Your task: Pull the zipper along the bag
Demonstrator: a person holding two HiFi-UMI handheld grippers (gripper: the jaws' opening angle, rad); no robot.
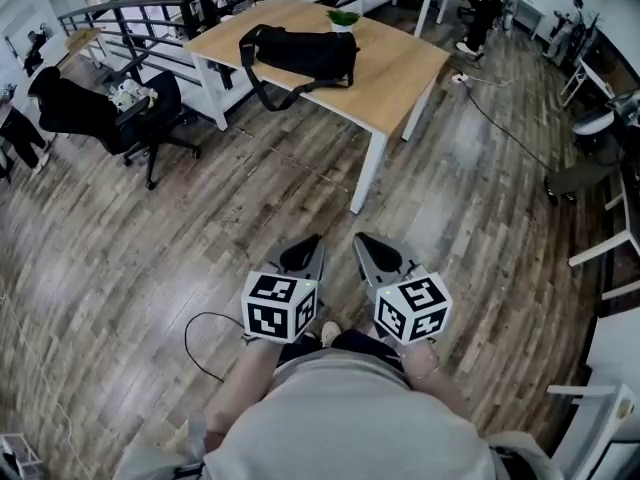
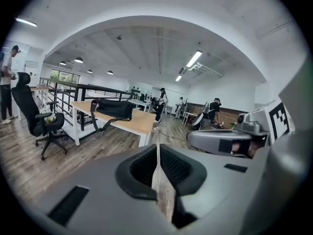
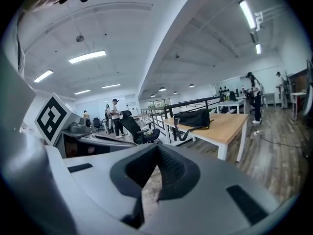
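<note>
Not started: left tool (image 1: 312, 240) and right tool (image 1: 360, 240) are hovering empty, jaws together, well apart from the bag (image 1: 300, 56) lying untouched on the tabletop (image 1: 400, 68), the whole pull remaining.

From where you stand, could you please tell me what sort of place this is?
Most likely an open-plan office or lab workspace. A wood-topped table holds the black bag, a black office chair stands nearby on the plank floor, and strip lights run along the ceiling.
</note>
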